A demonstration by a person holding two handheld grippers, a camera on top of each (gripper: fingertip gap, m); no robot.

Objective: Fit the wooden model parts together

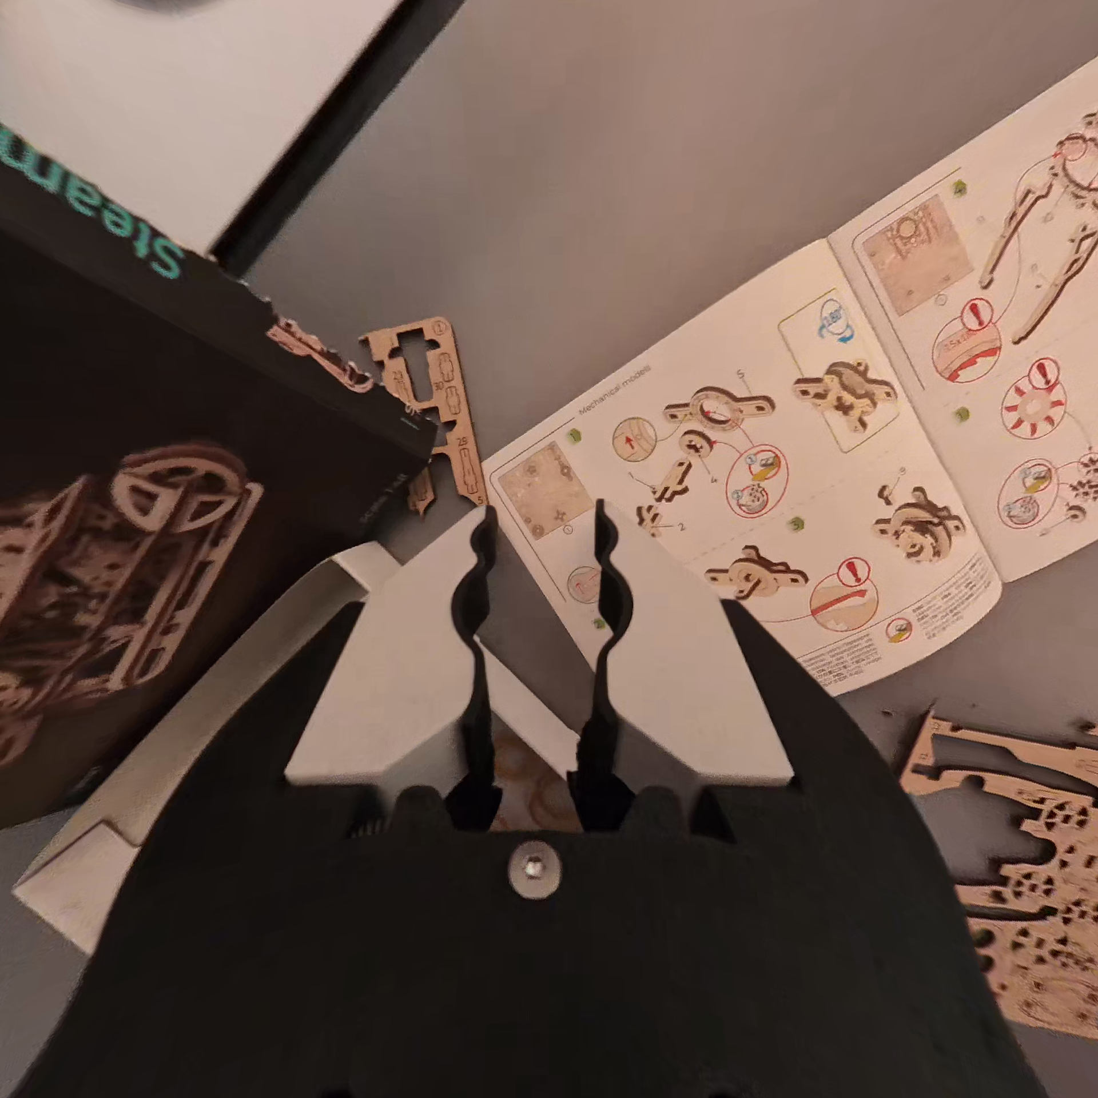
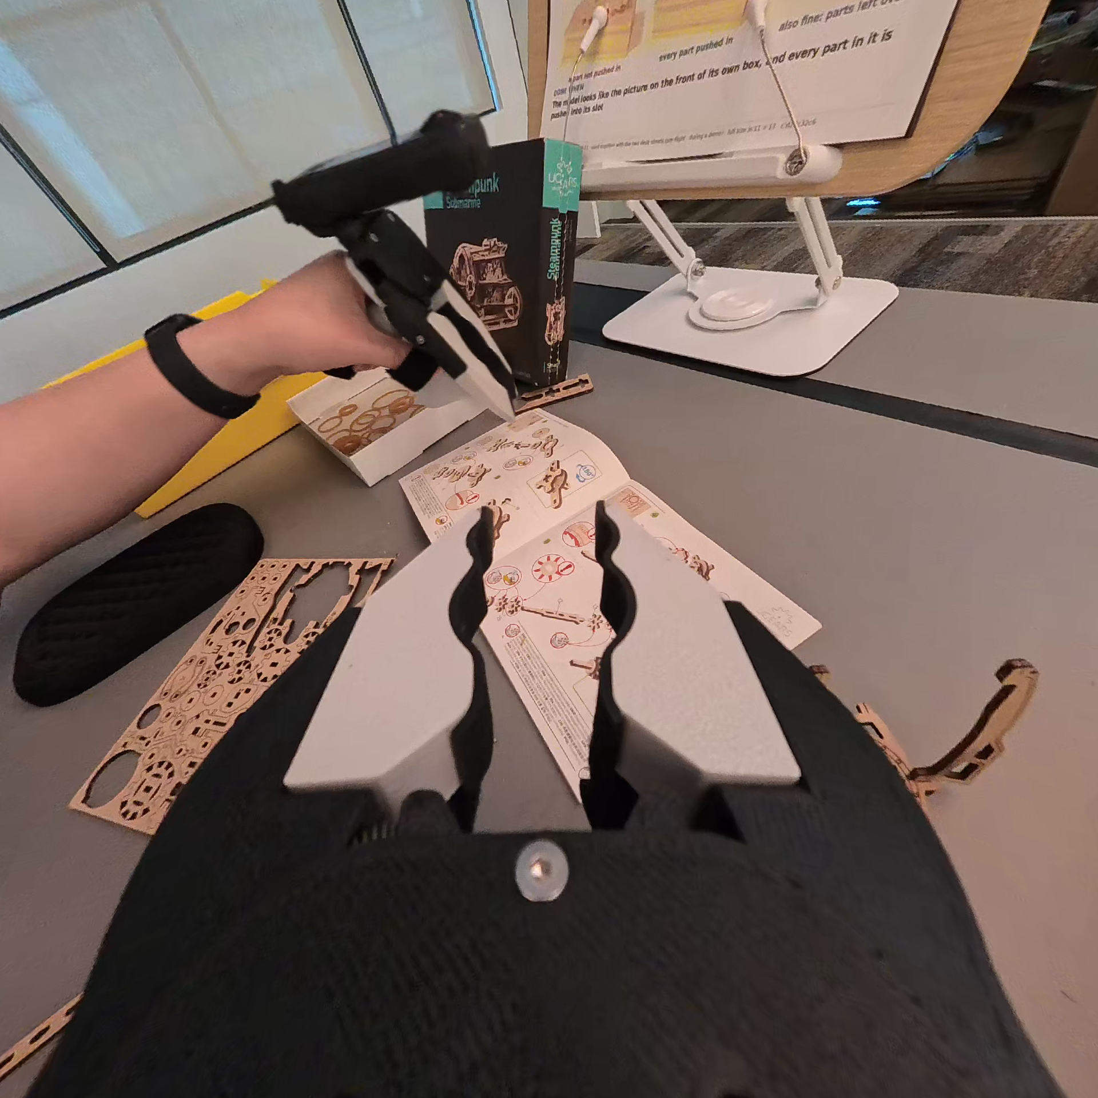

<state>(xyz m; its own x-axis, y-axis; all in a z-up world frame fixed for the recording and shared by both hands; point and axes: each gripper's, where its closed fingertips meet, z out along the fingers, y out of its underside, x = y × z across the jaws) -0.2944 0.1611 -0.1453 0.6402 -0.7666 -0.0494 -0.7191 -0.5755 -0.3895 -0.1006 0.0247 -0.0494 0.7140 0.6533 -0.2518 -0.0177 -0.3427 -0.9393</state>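
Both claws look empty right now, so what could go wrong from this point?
The left claw points down by the narrow wooden strip beside the upright box; a nudge might topple the box. The thin strip lies flat on the table, so it may slip. The right claw hovers over the open booklet and could snag it.

A grey table (image 2: 891, 535) carries everything. An open instruction booklet (image 2: 552, 475) lies flat near its middle. Just beyond stands a dark model box (image 2: 505, 255), with a small wooden strip (image 2: 555, 393) flat at its foot and a white tray of rubber rings (image 2: 380, 425) beside it. A punched wooden sheet (image 2: 226, 659) lies nearer, next to a black oval pad (image 2: 131, 600). A white stand (image 2: 754, 321) rests farther back, a curved wooden part (image 2: 974, 731) to the right.
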